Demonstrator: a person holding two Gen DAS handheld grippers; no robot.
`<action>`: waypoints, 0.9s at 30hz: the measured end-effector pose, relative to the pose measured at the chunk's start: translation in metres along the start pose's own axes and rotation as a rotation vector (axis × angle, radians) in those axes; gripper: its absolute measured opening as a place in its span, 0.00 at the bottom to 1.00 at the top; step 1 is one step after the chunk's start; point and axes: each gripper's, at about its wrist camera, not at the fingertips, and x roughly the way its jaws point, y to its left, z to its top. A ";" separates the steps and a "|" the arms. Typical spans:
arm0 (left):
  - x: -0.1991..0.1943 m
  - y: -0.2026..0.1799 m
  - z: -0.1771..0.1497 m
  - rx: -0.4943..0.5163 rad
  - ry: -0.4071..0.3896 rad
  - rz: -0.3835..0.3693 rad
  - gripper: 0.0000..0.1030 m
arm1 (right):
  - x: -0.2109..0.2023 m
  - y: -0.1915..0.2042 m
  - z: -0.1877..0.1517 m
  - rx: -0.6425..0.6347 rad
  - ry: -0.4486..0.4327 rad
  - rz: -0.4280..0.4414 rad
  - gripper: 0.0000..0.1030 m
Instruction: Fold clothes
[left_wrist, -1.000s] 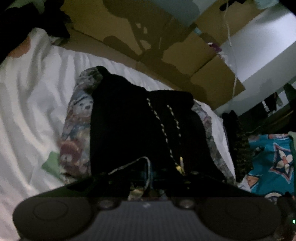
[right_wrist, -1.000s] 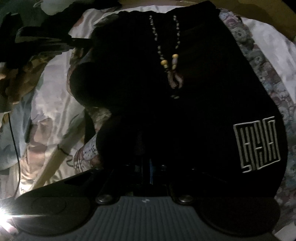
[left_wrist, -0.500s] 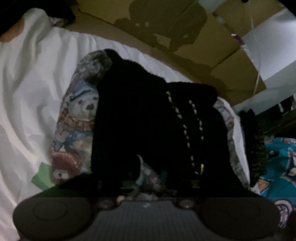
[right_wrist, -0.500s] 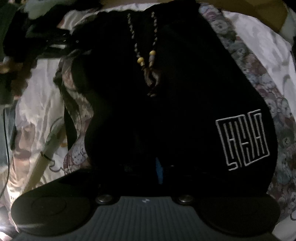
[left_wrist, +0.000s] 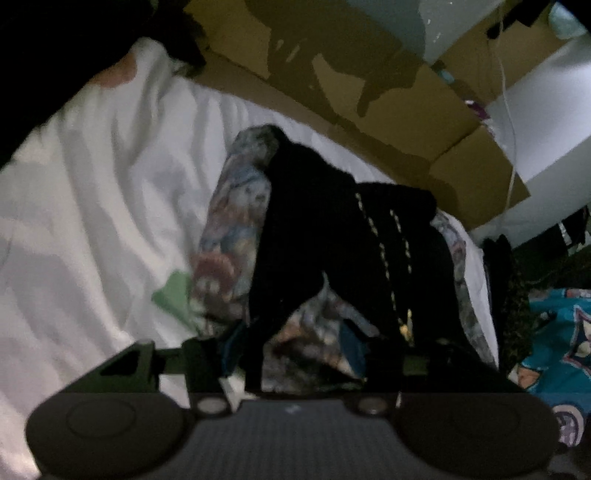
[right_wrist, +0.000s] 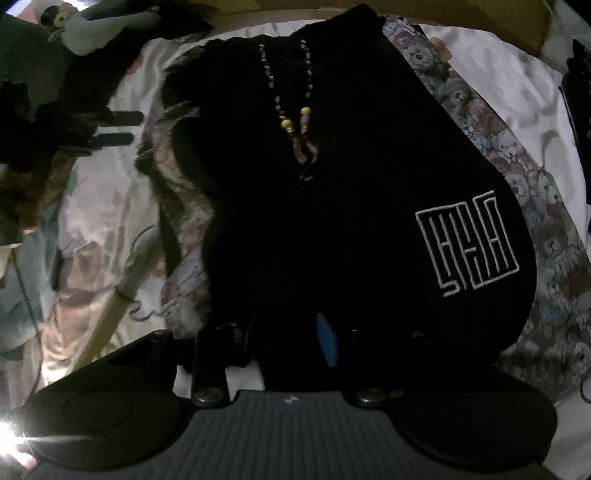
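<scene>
Both sets of jaws have just been opening, letting go of the black hoodie (right_wrist: 332, 192). Left gripper (left_wrist: 295, 354) is standing wide over patterned cloth; right gripper (right_wrist: 291, 339) is standing about half open, dark fabric between its fingers. From 12 o'clock the hoodie is lying on the bear-print blanket (right_wrist: 546, 236). Its drawstrings (right_wrist: 295, 122) could be snagging a finger. White sheet (left_wrist: 92, 221) at 9 o'clock is offering room.

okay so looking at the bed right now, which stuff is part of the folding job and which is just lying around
Part of the job:
black garment with drawstrings and white logo
teddy-bear print fabric under it
left gripper, jaws apart
right gripper, jaws apart

Lying about:
white sheet
cardboard boxes
teal printed cloth
</scene>
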 end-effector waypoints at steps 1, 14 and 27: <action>0.001 0.001 -0.003 -0.002 0.003 0.003 0.56 | -0.003 0.001 -0.002 0.007 -0.003 0.009 0.40; 0.032 0.033 -0.018 -0.151 0.071 -0.031 0.48 | 0.017 0.004 -0.033 0.107 0.057 0.079 0.40; 0.010 0.033 -0.025 -0.158 0.040 -0.083 0.12 | 0.058 -0.006 -0.060 0.507 0.114 0.262 0.40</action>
